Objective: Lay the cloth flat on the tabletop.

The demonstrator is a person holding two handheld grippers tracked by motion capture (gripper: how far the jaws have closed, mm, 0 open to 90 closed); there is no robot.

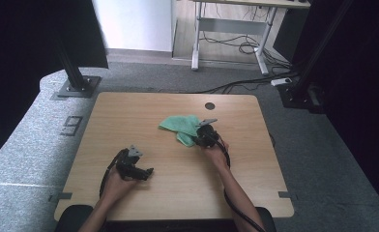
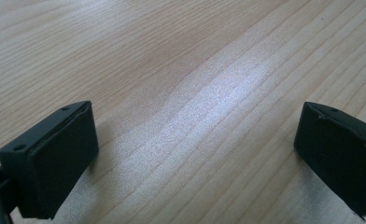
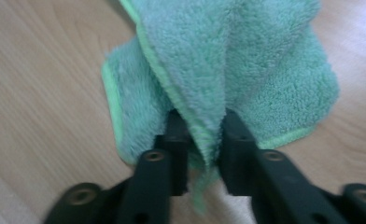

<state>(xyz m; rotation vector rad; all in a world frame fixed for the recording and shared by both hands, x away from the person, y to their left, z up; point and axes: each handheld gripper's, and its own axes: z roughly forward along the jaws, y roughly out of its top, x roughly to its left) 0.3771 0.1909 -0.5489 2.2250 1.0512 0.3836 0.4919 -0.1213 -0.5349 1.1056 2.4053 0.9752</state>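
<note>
A crumpled green cloth lies on the wooden table, right of its middle. My right gripper sits at the cloth's near edge, and in the right gripper view its black jaws pinch a raised fold of the green cloth between them, so my right gripper is shut on it. My left gripper rests low over bare wood at the front left, well apart from the cloth. The left gripper has its jaws wide apart with nothing between them.
A dark round cable hole is set near the table's far edge. Black frame posts stand on the floor behind the table's left corner, and a desk with trailing cables stands farther back.
</note>
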